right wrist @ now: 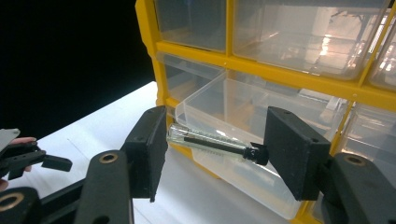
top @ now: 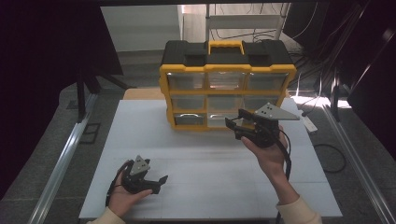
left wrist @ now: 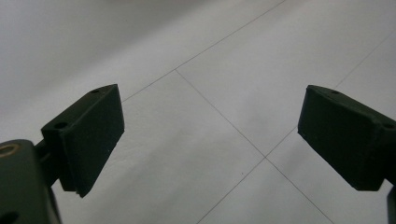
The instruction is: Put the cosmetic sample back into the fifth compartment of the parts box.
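Our right tool (right wrist: 212, 149) clenches a clear syringe (right wrist: 210, 142) end to end, its long axis spanning the jaws, just in front of the pulled-out drawer (right wrist: 233, 140) of the yellow organizer (top: 227, 84). The drawer lies straight ahead, so this hand seems nearer. Our left tool (left wrist: 210, 140) rests released, low over the white counter (top: 210, 163), well apart.
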`<state>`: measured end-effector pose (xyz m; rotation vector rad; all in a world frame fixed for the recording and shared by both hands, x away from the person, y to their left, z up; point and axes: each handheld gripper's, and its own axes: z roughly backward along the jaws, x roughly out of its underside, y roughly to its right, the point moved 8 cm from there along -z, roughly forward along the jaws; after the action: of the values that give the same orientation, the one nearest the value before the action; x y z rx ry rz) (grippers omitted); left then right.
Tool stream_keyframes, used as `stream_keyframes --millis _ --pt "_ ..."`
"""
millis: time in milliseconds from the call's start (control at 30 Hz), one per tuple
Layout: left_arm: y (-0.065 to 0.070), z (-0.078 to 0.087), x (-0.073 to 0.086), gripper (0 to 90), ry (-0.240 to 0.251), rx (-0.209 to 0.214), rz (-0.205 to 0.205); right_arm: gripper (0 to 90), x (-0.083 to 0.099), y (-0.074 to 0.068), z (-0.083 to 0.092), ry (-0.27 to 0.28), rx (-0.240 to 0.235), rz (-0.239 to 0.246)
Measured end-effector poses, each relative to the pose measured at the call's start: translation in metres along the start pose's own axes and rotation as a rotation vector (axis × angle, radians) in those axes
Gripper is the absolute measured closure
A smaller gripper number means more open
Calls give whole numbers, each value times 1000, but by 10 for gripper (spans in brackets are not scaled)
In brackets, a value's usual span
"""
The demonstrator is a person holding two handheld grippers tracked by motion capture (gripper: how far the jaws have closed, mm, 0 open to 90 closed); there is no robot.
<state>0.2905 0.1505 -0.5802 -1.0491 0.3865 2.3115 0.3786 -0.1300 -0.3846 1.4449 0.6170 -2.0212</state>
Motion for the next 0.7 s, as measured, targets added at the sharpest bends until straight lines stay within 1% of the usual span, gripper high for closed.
stream_keyframes --millis 133,267,500,700 --pt "0 0 0 78 0 0 1 408 -4 4 -5 6 8 0" --pt "0 -1 0 78 -3 1 1 408 -9 8 -13 13 10 -13" --pt "0 0 0 78 2 4 2 408 -12 14 -31 -14 32 -11" --pt "0 0 0 78 3 3 3 408 -16 13 -39 -21 35 -5"
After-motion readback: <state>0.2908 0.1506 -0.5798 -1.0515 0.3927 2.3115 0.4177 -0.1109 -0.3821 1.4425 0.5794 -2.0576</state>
